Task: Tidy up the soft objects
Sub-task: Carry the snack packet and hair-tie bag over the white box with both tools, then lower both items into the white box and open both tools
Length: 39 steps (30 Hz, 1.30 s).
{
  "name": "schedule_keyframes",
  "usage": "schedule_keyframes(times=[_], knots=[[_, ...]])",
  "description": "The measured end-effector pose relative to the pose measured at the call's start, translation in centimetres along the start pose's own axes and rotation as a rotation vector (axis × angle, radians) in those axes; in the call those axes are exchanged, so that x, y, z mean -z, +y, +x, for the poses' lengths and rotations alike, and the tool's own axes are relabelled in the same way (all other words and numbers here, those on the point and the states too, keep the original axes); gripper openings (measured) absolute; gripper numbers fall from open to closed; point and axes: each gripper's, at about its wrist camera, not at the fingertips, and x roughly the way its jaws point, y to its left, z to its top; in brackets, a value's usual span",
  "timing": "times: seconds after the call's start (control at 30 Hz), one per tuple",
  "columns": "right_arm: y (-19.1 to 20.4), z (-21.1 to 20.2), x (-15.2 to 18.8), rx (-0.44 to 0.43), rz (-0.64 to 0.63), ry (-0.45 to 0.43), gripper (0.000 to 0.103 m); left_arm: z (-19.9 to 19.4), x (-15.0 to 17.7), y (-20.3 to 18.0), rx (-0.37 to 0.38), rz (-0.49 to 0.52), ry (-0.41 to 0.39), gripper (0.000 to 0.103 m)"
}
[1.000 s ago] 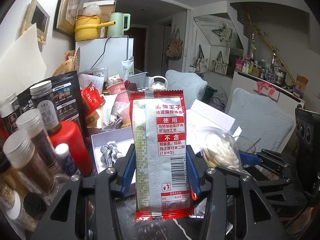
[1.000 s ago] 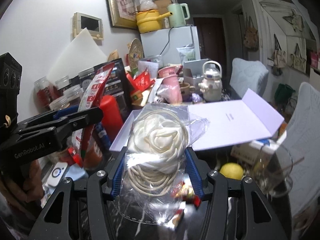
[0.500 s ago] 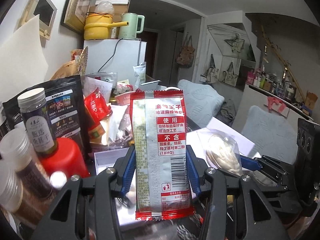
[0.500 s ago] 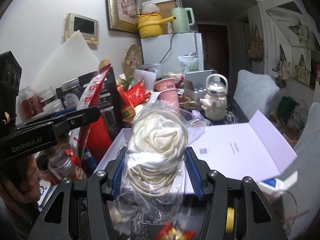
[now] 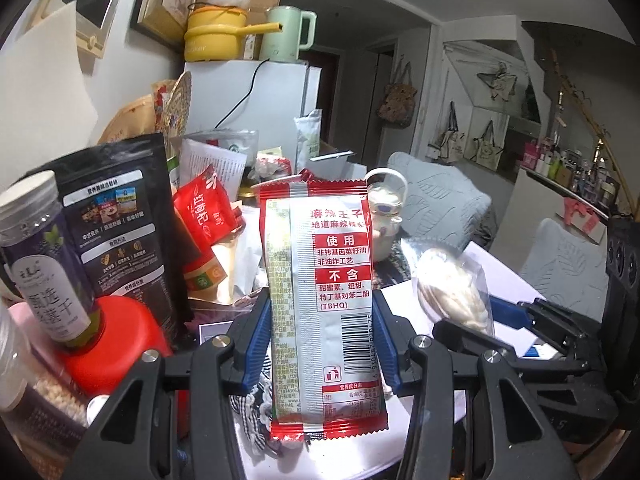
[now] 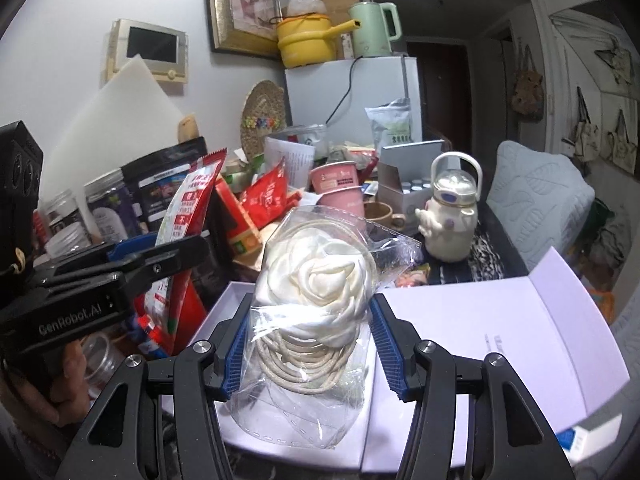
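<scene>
- Over the white box (image 6: 460, 320), our right gripper (image 6: 312, 344) clamps a bagged rose (image 6: 316, 280).
- Beside it, our left gripper (image 5: 320, 336) grips an upright snack packet (image 5: 320, 300) above the box's left end.

Upright red snack packet (image 5: 320, 300), bagged cream fabric rose (image 6: 320, 292)

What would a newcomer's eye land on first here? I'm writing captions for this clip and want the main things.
First, the red and silver snack packet standing upright, clamped in the left gripper. Then the clear bag with a cream fabric rose and coiled cord, pinched in the right gripper above an open white box. Behind both, a yellow pot atop the white fridge.
</scene>
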Motion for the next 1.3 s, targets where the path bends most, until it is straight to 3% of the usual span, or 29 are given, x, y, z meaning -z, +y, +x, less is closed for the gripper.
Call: schedule_keyframes(times=[0.27, 0.63, 1.23, 1.3], knots=[[-0.8, 4.0, -1.1, 0.019, -0.008, 0.052, 0.055, 2.9, 0.8, 1.2, -0.036, -0.010, 0.069, 0.046], [-0.9, 8.2, 1.2, 0.002, -0.007, 0.177, 0.055, 8.2, 3.5, 2.0, -0.048, -0.041, 0.221, 0.046], [-1.0, 11.9, 3.8, 0.024, -0.029, 0.312, 0.059, 12.1, 5.5, 3.2, -0.170, -0.047, 0.369, 0.049], [-1.1, 12.0, 3.8, 0.030, -0.029, 0.319, 0.064, 12.7, 5.7, 3.5, -0.169, -0.065, 0.399, 0.050]])
